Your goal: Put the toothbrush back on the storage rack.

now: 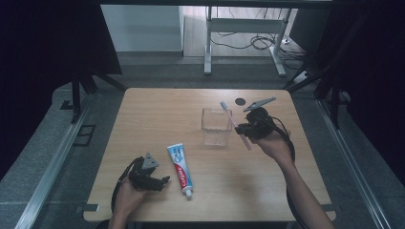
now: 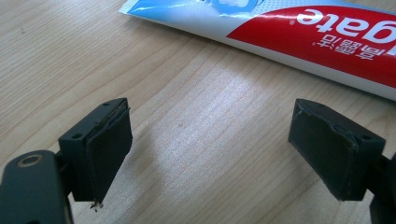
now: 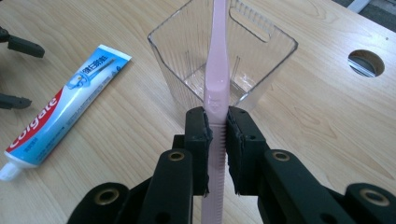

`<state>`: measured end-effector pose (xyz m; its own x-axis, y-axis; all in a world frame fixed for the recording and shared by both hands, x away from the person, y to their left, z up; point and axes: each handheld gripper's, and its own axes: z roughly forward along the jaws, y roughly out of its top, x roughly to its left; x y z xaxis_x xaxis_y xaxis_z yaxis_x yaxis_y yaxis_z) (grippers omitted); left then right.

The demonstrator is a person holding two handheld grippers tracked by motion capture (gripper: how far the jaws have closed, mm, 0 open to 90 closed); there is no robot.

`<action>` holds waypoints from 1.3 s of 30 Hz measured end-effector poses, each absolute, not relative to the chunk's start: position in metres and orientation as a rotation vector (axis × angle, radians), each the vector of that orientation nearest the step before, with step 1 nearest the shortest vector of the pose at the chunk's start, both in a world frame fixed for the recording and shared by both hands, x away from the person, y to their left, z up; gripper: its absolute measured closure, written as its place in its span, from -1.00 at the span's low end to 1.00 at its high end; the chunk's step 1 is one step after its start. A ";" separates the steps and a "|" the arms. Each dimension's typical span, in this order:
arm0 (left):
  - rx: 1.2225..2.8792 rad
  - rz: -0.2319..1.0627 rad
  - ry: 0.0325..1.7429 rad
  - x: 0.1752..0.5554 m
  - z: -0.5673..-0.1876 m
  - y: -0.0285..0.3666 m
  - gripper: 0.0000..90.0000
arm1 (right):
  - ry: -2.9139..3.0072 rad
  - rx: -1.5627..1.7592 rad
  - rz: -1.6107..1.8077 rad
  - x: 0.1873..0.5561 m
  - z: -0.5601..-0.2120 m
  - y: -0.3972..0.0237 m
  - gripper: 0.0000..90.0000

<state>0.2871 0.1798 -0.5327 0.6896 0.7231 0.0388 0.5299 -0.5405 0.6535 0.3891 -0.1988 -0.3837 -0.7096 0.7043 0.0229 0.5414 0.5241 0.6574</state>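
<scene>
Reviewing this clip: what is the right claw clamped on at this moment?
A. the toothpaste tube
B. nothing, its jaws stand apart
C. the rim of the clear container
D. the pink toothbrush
D. In the right gripper view the right claw has both pads pressed on the handle of the pink toothbrush, which points toward the clear container; the toothpaste tube lies on the table apart from it.
</scene>
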 end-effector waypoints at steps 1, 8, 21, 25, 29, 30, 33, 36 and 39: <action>2.279 0.407 0.956 0.287 -0.533 0.180 -0.70 | 2.517 1.052 0.964 0.390 -0.384 -0.198 0.76; 2.279 0.407 0.956 0.287 -0.533 0.180 -0.70 | 2.511 1.056 1.007 0.396 -0.386 -0.188 0.76; 2.275 0.412 0.957 0.287 -0.532 0.180 -0.70 | 2.481 1.062 1.092 0.410 -0.387 -0.169 0.76; 2.265 0.416 0.954 0.287 -0.532 0.180 -0.70 | 2.464 1.051 1.127 0.414 -0.386 -0.164 0.76; 2.257 0.415 0.959 0.286 -0.532 0.180 -0.70 | 2.442 1.050 1.142 0.418 -0.386 -0.160 0.76; 2.257 0.415 0.958 0.286 -0.532 0.180 -0.70 | 2.437 1.055 1.145 0.419 -0.386 -0.159 0.76; 2.255 0.413 0.959 0.286 -0.532 0.180 -0.70 | 2.425 1.055 1.155 0.422 -0.385 -0.156 0.76; 2.254 0.412 0.960 0.286 -0.532 0.180 -0.70 | 2.409 1.055 1.164 0.425 -0.385 -0.154 0.76; 2.247 0.407 0.961 0.286 -0.532 0.180 -0.70 | 2.393 1.057 1.172 0.428 -0.385 -0.153 0.76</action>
<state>0.2865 0.1803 -0.5316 0.6829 0.7300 0.0272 0.5275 -0.5186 0.6729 0.4279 -0.1528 -0.3849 -0.6958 0.7149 0.0693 0.4931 0.4053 0.7698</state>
